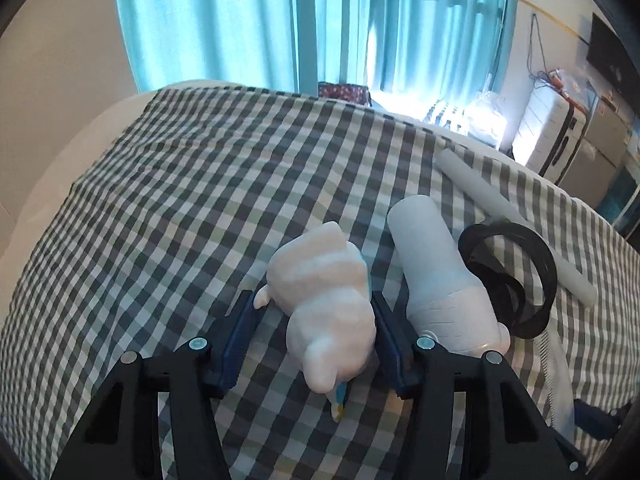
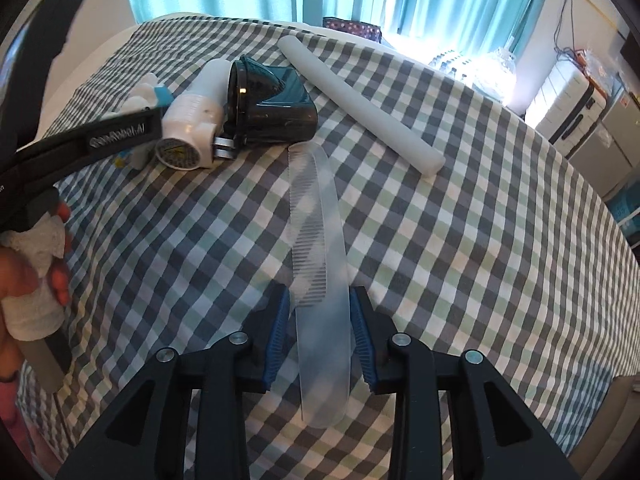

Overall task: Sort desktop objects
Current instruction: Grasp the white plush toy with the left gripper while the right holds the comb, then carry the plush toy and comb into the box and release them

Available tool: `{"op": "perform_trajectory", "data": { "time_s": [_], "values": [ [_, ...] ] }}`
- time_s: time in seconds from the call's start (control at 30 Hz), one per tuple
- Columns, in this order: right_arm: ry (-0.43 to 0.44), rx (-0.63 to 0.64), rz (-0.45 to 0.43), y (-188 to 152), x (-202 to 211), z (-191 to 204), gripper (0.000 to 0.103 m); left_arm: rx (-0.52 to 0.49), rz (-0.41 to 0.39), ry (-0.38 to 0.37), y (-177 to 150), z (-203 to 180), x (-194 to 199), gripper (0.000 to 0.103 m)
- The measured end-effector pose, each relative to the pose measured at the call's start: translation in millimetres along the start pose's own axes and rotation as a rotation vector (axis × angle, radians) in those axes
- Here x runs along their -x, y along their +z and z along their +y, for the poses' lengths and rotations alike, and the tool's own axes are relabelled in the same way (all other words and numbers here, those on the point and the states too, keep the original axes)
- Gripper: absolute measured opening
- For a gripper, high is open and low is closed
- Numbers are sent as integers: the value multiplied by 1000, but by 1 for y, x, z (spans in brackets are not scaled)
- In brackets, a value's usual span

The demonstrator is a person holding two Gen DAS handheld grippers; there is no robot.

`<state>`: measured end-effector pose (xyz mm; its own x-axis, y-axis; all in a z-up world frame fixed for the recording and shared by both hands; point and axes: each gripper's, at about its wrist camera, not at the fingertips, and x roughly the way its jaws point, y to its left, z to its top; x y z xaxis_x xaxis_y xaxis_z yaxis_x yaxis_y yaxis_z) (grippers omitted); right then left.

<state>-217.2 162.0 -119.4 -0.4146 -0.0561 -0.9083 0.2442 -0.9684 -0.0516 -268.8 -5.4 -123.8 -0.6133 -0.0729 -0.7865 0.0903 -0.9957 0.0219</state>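
A white toy figure (image 1: 320, 280) with blue trim lies on the checked tablecloth (image 1: 180, 200), between the fingers of my left gripper (image 1: 314, 304). Its body rests against the right pad and a gap shows at the left pad, so the gripper is open. In the right wrist view a translucent comb (image 2: 316, 208) lies flat on the cloth. Its near end sits between the blue pads of my right gripper (image 2: 319, 294), with a slit of cloth showing on the left side; that gripper is open too. The toy (image 2: 150, 88) is partly hidden behind the left gripper's finger (image 2: 120, 134).
Right of the toy lie a white bottle-shaped device (image 1: 436, 280), a dark ring-mouthed cup (image 1: 512, 276) and a long white foam rod (image 1: 512, 216). A hand with bandaged fingers (image 2: 36, 272) holds the left gripper. Teal curtains and a suitcase (image 1: 552, 136) stand beyond the table.
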Motion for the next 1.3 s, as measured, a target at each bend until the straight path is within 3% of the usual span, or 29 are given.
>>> {"op": "perform_trajectory", "data": {
  "time_s": [0.13, 0.27, 0.43, 0.63, 0.83, 1.03, 1.17, 1.3],
  "values": [
    [-5, 18, 7, 6, -2, 6, 26, -11, 17, -25, -4, 2, 9, 57],
    [10, 2, 20, 11, -4, 8, 26, -49, 18, 8, -14, 6, 33, 57],
    [78, -53, 18, 10, 5, 1, 26, -51, 28, 25, -26, 16, 67, 57],
    [110, -88, -26, 5, 37, -3, 26, -58, 11, 38, -48, 23, 117, 57],
    [127, -74, -87, -20, 100, -8, 26, -18, 8, -18, -65, 16, 166, 57],
    [138, -166, -187, -61, 175, -36, 26, -103, -43, -68, -69, -26, 215, 57],
    [83, -200, -224, -92, 222, -62, 26, -134, -89, -135, -64, -60, 251, 57],
    [12, -282, -278, -121, 268, -103, 26, -220, -160, -206, -62, -116, 292, 57]
  ]
}}
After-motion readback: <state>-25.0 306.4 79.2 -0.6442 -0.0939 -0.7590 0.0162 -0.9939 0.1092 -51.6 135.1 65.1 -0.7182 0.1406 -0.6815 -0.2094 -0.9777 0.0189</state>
